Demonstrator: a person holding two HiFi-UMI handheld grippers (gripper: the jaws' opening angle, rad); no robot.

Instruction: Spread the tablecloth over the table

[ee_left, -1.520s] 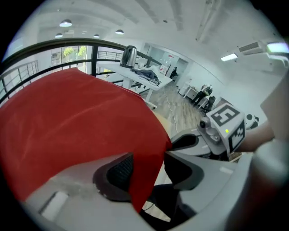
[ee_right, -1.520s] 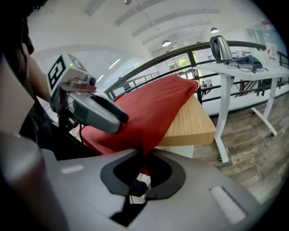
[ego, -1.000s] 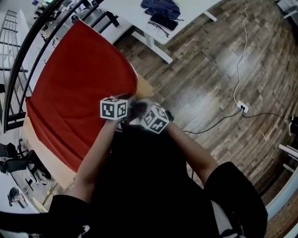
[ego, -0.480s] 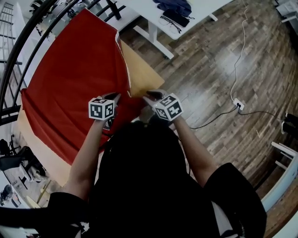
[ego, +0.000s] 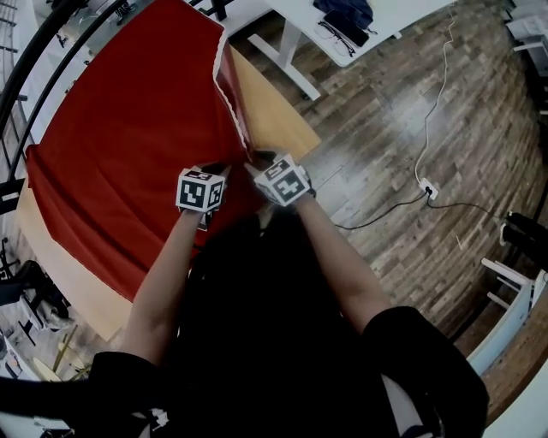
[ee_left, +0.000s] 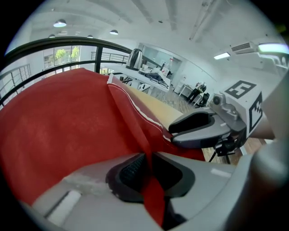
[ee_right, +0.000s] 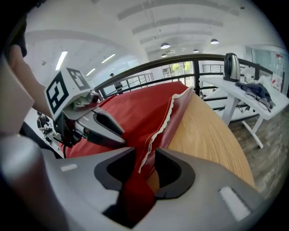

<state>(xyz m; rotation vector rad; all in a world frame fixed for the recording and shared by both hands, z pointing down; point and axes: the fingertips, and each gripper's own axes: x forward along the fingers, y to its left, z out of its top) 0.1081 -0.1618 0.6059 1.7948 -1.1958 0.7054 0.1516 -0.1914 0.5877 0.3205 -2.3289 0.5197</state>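
Observation:
A red tablecloth with a white-stitched hem lies over most of the wooden table. Its right edge is bunched into a ridge, leaving the near right corner bare. Both grippers sit close together at that edge. My left gripper has a fold of the cloth pinched between its pads, and its jaws are opening. My right gripper is opening, jaws apart, with the hem hanging loose between them. Each gripper shows in the other's view: the right gripper and the left gripper.
A white desk with dark clothing and glasses stands beyond the table, with a kettle on it. A cable and power strip lie on the wooden floor to the right. A black railing runs along the table's far left side.
The cloth's right edge has been drawn back, baring more wood at the corner. The two grippers parted half a second ago and now sit close again, further up the edge.

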